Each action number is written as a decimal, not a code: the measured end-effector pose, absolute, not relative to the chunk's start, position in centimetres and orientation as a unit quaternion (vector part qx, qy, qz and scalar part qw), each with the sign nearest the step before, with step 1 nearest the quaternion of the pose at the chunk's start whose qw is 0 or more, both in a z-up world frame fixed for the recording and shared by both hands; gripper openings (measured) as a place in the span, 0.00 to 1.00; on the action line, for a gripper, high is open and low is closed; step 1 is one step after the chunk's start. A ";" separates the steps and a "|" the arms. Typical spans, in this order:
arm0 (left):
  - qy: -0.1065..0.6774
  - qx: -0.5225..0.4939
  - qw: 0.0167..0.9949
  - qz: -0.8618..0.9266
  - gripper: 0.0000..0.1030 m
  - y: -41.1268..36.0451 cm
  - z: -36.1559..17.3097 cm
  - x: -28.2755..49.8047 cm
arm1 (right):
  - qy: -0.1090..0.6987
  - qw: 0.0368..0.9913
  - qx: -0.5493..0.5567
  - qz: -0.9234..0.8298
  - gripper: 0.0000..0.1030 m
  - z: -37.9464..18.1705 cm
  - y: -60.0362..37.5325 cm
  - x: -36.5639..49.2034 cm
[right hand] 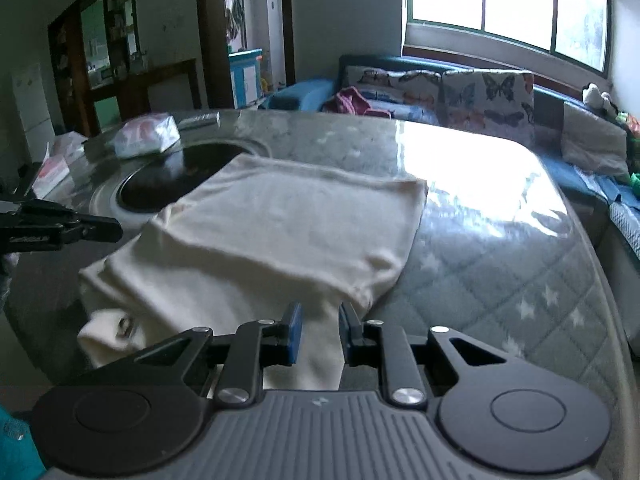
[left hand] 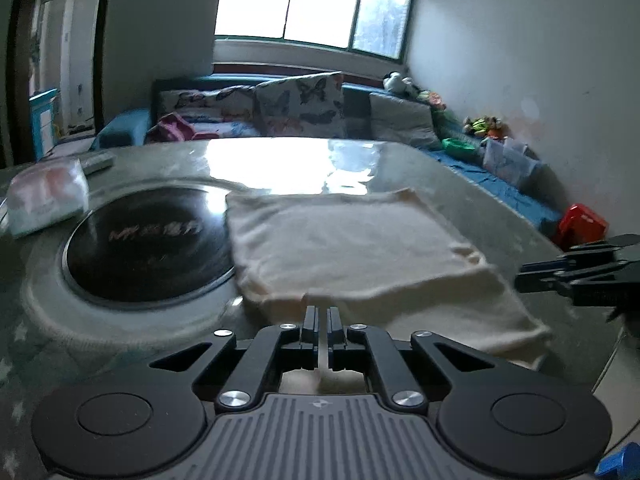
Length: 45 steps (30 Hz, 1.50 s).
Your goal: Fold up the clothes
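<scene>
Two tools at near edge of cream garment [right hand: 288, 232] on table [right hand: 500, 264]: left tool [left hand: 322, 314] pinched on fabric; right tool [right hand: 319, 314] clamps a fold.

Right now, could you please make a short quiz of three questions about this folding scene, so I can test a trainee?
1. True or false: the left gripper has its jaws wide open above the cream garment.
2. Which thing lies partly under the garment's far left corner? A) the round black hotplate B) a red box C) a butterfly cushion
3. Fill in: the fabric running between the fingers of the right gripper belongs to the ____.

Key:
1. False; the jaws are shut at the garment's near edge.
2. A
3. cream garment; it lies folded on the quilted table cover.
</scene>
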<state>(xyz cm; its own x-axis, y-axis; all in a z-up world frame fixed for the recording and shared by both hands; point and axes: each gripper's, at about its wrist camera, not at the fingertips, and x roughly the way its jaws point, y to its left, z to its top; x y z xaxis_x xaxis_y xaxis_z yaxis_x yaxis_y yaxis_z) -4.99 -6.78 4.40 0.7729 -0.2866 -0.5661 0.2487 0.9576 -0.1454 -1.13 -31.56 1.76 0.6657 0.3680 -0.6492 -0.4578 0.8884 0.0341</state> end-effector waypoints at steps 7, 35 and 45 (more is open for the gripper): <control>0.321 -0.031 0.933 -0.159 0.04 -8.6 2.8 -2.1 | 0.339 0.911 -0.064 0.226 0.17 0.5 -30.5 1.7; 0.330 0.015 0.923 -0.196 0.07 -7.6 3.2 -6.2 | 0.338 0.894 -0.116 0.272 0.18 0.6 -28.9 -3.1; 0.316 0.122 0.909 -0.243 0.22 -7.6 3.6 -11.1 | 0.328 0.888 -0.134 0.293 0.18 0.5 -27.5 -4.8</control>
<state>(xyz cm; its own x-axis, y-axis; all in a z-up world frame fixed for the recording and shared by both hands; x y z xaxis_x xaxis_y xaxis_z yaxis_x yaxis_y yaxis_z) -11.09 -7.61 3.59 0.6821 -0.3657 -0.6333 0.5192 0.8520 0.0673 -4.76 -27.50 0.50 0.6128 0.4324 -0.6615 -0.6083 0.7924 -0.0455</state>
